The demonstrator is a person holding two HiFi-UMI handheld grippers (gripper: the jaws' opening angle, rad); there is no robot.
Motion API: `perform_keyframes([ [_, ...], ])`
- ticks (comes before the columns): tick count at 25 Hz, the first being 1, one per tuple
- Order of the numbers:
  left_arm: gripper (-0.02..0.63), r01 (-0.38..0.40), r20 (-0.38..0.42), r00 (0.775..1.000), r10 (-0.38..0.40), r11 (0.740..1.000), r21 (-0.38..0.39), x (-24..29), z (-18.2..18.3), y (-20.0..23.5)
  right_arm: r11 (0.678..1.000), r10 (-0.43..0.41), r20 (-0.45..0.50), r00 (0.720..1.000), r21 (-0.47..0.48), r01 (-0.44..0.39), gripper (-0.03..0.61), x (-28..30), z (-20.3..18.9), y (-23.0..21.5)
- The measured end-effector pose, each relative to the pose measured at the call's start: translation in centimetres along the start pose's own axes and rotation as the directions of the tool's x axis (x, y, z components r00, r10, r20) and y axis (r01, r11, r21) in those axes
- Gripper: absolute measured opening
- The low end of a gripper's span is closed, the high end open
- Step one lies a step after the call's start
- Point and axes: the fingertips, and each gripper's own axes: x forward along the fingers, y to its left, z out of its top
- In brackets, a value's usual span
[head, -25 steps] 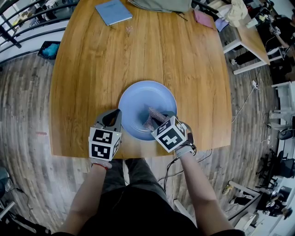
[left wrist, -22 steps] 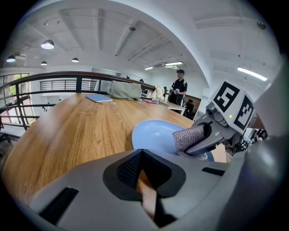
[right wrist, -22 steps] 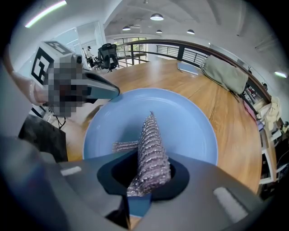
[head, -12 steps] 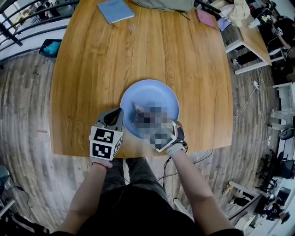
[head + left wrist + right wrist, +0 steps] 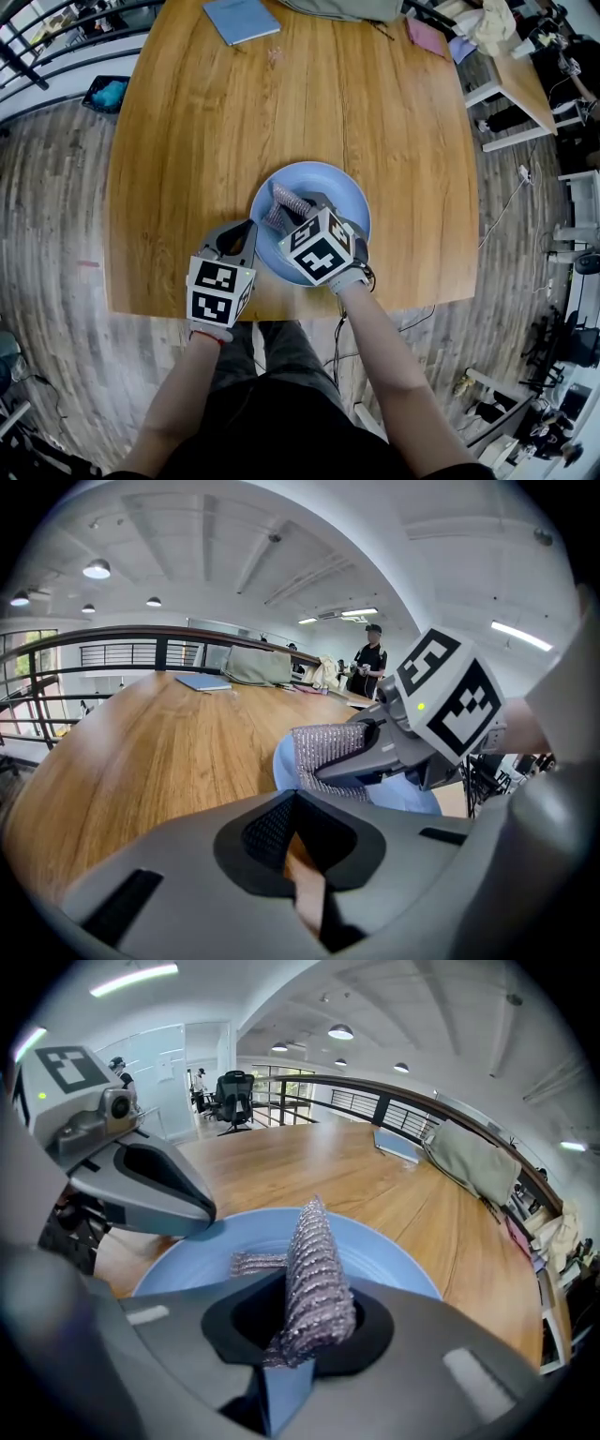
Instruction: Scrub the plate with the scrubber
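Right gripper clamped on scrubber, down on plate left half; left gripper jaws together at near-left rim.

The plate lies on the table, near its front edge. The scrubber rests in the plate's left half, between the right gripper's jaws. The left gripper sits at the plate's left rim. A book and a bag lie at the far edge, book to the left
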Motion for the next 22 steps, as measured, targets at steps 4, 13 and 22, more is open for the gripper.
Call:
perform_keyframes([
  [4,-0.004,0.003,0.002,1.0,-0.003,1.0,-0.009,0.0,-0.1,0.0,0.999,-0.027,0.013,1.0,0.038,0.027,0.074,0.3,0.3,-1.5],
  [13,-0.005,0.007,0.003,1.0,-0.007,1.0,-0.01,-0.2,-0.2,0.2,0.985,-0.127,-0.008,0.992,0.116,0.127,0.074,0.0,-0.7,-5.7],
  [22,-0.004,0.004,0.004,1.0,-0.004,1.0,-0.008,-0.1,-0.1,0.2,0.964,-0.202,-0.041,0.978,0.17,0.206,0.072,-2.0,-4.0,-8.2],
])
